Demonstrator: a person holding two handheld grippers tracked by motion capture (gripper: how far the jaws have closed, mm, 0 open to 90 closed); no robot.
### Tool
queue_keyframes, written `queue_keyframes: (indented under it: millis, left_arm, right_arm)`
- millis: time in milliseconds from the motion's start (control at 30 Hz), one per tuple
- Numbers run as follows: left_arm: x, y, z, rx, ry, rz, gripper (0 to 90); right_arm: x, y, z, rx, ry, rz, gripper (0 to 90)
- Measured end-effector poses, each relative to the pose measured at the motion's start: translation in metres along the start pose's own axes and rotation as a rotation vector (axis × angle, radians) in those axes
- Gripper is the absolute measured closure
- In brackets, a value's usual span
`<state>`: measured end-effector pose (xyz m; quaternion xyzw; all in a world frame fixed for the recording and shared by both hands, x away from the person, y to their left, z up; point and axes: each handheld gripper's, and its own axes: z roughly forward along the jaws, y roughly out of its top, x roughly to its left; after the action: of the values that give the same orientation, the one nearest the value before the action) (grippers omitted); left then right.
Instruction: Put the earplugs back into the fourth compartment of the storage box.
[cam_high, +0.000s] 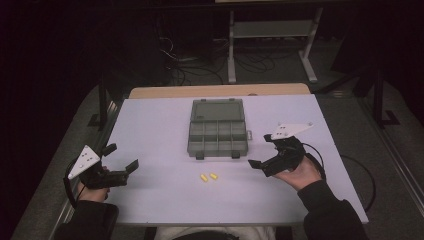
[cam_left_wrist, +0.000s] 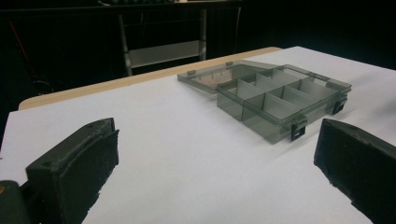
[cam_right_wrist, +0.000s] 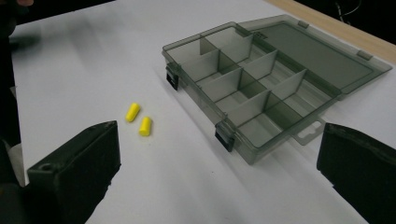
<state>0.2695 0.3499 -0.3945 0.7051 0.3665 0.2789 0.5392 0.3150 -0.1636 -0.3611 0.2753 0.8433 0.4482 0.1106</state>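
At the near edge of the white tabletop (cam_high: 150, 200), the person's 2 forearms come in from the bottom corners, dark sleeves covering both. The left hand (cam_high: 89, 191) sits at the tabletop's left edge and holds the left gripper (cam_high: 121, 158) low, pointing toward the middle; its jaws stand wide apart with nothing between them. The right hand (cam_high: 299, 175) is near the right side, palm up under the right gripper (cam_high: 263, 149), which is tilted and points left toward the middle. Its jaws are also spread wide and grasp nothing. Each gripper carries a pale three-cornered plate on top, and a black cable loops from each.

Between the grippers lies broad bare tabletop, smooth and matte. There, near the front and middle, lie 2 small yellow earplugs (cam_high: 208, 177), short rounded cylinders, just beside each other without clearly touching, well apart from both grippers.

Just beyond them sits an organizer box (cam_high: 218, 137) of smoky translucent grey plastic, open, its lid (cam_high: 218, 110) folded flat away from the person. Thin dividers split the tray into 2 rows of compartments, all looking empty. 2 dark latches hang on its near wall. Bare surface surrounds it on all sides.

Beyond it a strip of tan wood (cam_high: 220, 91) shows at the far edge, then a dark floor with cables and a light metal frame (cam_high: 272, 30).
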Motion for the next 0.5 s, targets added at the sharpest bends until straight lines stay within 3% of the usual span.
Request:
queue_keyframes:
  millis: [500]
  left_arm:
    - [0.000,0.000,0.000,0.002,-0.009,-0.002,0.0]
  right_arm:
    - [0.009,0.010,0.027,0.088,0.053,-0.042,0.0]
